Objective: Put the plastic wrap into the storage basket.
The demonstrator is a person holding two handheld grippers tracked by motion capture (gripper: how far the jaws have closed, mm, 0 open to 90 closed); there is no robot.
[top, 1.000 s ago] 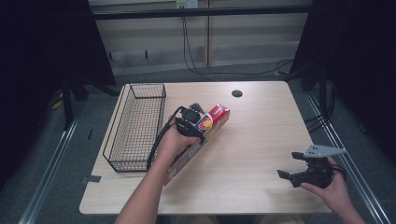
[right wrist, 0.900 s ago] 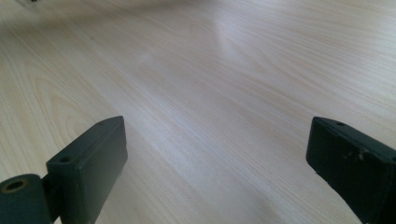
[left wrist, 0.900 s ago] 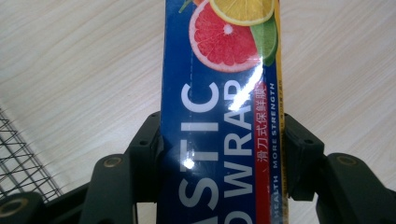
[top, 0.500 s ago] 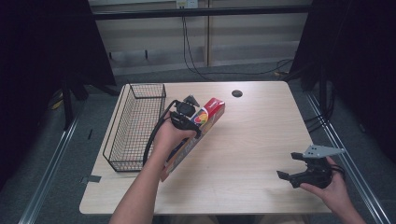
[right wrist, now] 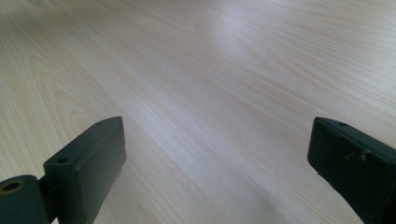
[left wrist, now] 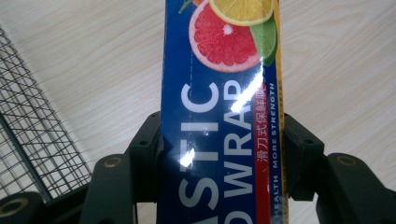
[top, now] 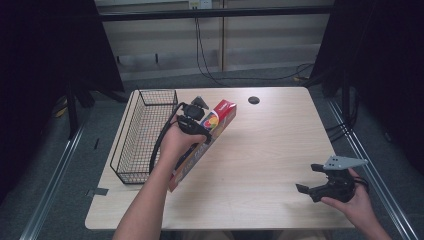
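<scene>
Box: a long, narrow plastic-wrap carton (left wrist: pixel 219 116), blue with citrus fruit printed on it and a red end; it sits in the left gripper (top: pixel 192 122), slanting beside the basket (top: pixel 131 150), far end up and toward the back of the table (top: pixel 260 165). I cannot tell whether its near end touches the wood.
Left gripper: clenched across the narrow width of the box; in the left gripper view a black jaw presses each long edge, the printed face turned to the camera.
Right gripper: (top: pixel 327 186) released, jaws spread wide with only bare wood between them, low over the table's near right corner, well apart from the box.
Weight: likely light, a cardboard shell round a roll of film, with the roll carrying most of it.
Stiffness: the carton should keep its shape along its length, but thin card can buckle under a hard squeeze.
Surface: glossy, with glare streaks on the print, so probably slick against hard jaws.
Balance: the hold looks to be on the upper half in the high view, so the long lower part may swing or droop.
Where to hold: across the narrow sides, as now, and nearer mid-length for steadier carrying.
Risk: twisting in the jaws on a quick turn; the trailing end catching the basket's wire rim.
</scene>
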